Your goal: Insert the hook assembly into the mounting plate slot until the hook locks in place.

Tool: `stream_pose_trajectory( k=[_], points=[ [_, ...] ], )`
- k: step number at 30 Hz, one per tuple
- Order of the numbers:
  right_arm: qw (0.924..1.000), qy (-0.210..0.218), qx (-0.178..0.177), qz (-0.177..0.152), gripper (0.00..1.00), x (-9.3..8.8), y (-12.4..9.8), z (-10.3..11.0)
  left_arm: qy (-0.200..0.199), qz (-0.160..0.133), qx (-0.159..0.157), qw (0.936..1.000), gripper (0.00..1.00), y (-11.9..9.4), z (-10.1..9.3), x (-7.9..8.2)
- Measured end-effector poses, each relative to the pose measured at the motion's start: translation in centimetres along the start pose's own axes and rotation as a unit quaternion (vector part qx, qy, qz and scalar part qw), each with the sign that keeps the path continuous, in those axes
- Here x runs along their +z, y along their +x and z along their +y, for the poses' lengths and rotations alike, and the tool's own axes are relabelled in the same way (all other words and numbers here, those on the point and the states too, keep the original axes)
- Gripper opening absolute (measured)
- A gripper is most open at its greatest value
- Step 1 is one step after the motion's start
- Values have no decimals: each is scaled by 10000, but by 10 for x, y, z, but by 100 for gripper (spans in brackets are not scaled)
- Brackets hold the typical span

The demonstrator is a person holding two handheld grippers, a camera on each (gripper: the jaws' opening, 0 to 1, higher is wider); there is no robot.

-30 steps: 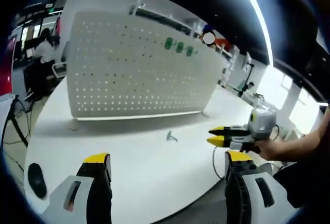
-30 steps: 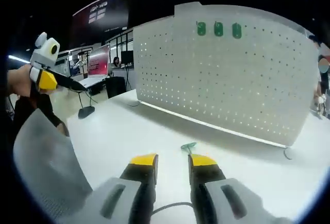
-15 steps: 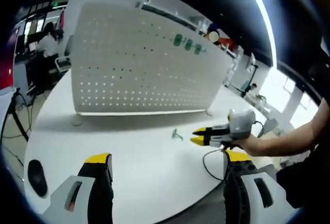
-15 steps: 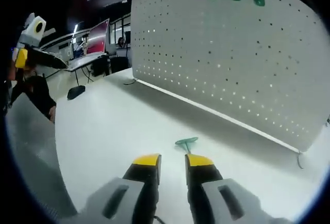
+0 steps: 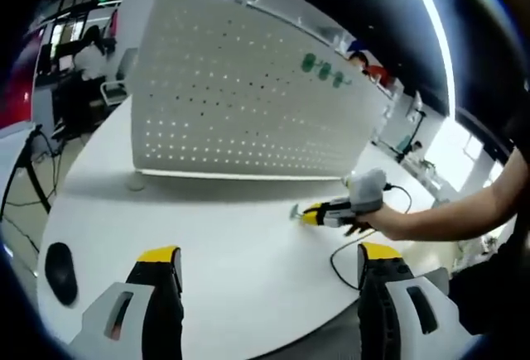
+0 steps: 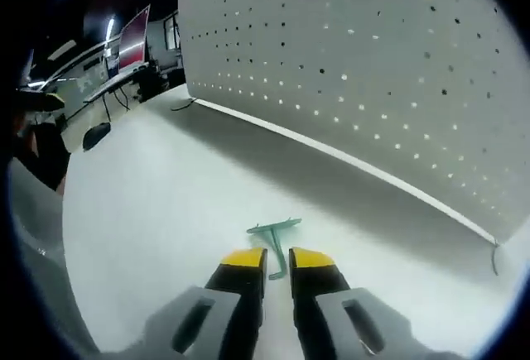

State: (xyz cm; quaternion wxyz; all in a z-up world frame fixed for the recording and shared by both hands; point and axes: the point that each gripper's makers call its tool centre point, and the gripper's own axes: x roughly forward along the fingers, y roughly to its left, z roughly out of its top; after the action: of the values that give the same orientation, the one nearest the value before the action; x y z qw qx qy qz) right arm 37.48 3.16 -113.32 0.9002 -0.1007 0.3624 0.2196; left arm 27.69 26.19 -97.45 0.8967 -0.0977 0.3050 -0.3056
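Hook (image 6: 274, 244) between right hand-held gripper (image 6: 277, 257) tips, open tabletop (image 6: 157, 211) around

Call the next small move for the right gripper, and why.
Probably close the right gripper on the green hook. In the right gripper view the hook lies flat on the white table, its stem running into the narrow gap between the yellow-tipped jaws, which don't look clamped yet. The pegboard stands beyond, so a firm grip comes before lifting.
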Motion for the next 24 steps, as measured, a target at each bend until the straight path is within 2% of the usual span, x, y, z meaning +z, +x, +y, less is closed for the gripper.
stream_pose_trajectory(
  k=[1, 2, 3, 8, 11, 13, 14, 15, 16, 19, 24],
  points=[
    [10000, 6, 11, 43, 6, -2, 0, 0, -9, 2, 5, 10000, 88, 0, 0, 0],
    [9998, 15, 49, -217, 5, 8, 2, 0, -20, 1, 11, 10000, 88, 0, 1, 0],
    [9999, 99, 34, -9, 5, 1, -2, -1, -32, 4, 19, 10000, 88, 1, 1, -1],
    [9995, 260, 106, -142, 1, 3, -3, -1, -47, 20, -2, 10000, 88, 3, -1, -2],
    [9988, 486, -34, -111, 0, 1, -5, -4, -12, 40, -15, 10000, 88, 6, -3, -1],
    [9955, 863, -71, -395, 0, 9, -9, -5, 19, 21, -32, 10000, 87, 5, -5, 1],
    [9947, 937, -87, -409, 0, 10, -12, -5, 25, 15, -33, 10000, 87, 5, -5, 1],
    [9950, 898, -89, -424, 0, 11, -14, -6, 41, -6, -32, 10000, 87, 5, -6, 3],
    [9934, 930, -125, -667, 0, 19, -18, -7, 49, -15, -34, 10000, 87, 5, -5, 4],
    [9921, 1039, -104, -692, 0, 21, -24, -6, 72, -38, -41, 10000, 87, 4, -6, 6],
    [9873, 1227, 80, -1004, 0, 46, -43, 1, 151, -127, -70, 9998, 87, 3, -10, 14]
  ],
)
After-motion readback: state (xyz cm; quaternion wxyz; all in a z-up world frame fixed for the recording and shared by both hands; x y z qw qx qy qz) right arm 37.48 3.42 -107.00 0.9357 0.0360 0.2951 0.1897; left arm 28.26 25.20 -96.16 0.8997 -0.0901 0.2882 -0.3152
